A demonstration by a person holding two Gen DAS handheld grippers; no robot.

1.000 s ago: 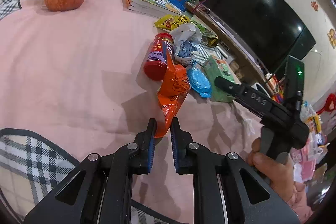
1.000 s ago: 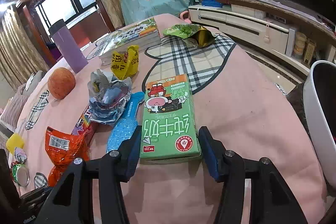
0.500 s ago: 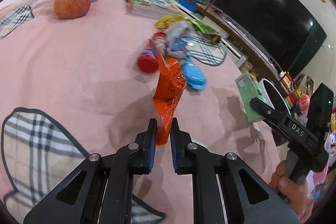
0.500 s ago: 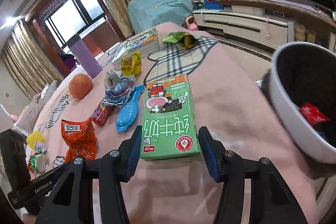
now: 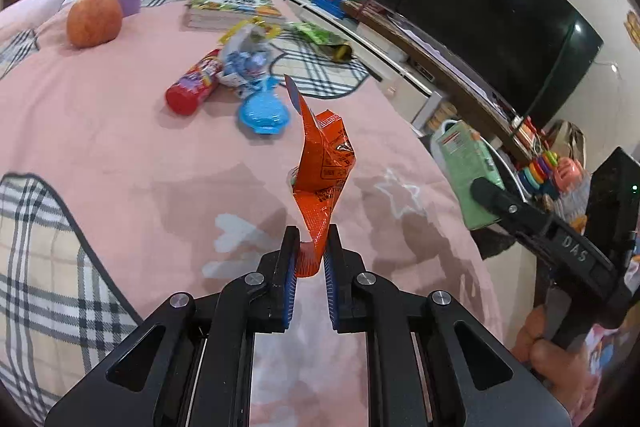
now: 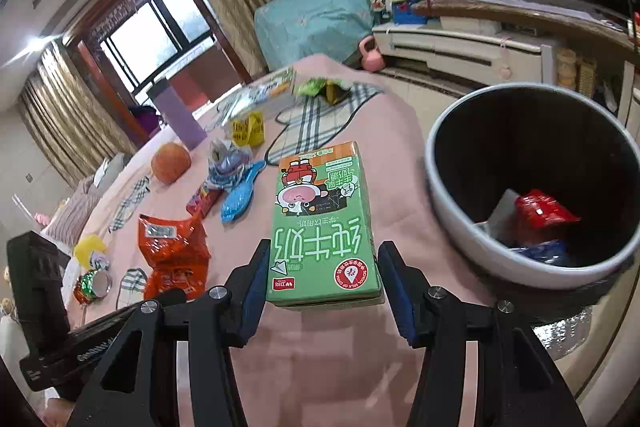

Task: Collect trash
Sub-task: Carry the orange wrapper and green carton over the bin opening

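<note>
Currently both grippers are loaded. The right gripper [image 6: 322, 281] clamps a green rectangular milk carton [image 6: 322, 223] across its near end, held level above the pink tablecloth [image 6: 384, 131], just left of the white round trash bin with black interior [image 6: 448, 163]. The carton is not yet over the bin's opening. The left gripper [image 5: 310, 255] pinches the lower end of a crumpled orange foil snack wrapper [image 5: 322, 171], which stands up off the cloth — lifted clear, as far as I can judge.

Done so far: the bin already holds a red foil packet [image 6: 544, 207] and some white and blue scraps beneath it.

Left to do, judged from the table: drop the carton, then the orange wrapper. Still lying on the cloth, further away:
- a red cylindrical snack tube [image 5: 194, 87]
- a blue fish-shaped plastic wrapper [image 5: 264, 113], just right of the tube
- a crumpled silver-and-blue foil wrapper [image 5: 246, 61]
- a yellow wrapper [image 6: 248, 129]
- a green snack bag [image 5: 324, 41] on the plaid patch at the far right

The orange-red apple [image 5: 94, 19], purple tumbler [image 6: 178, 117] and stack of books [image 5: 230, 7] are probably not trash. Task roughly at an early-to-middle stage.
</note>
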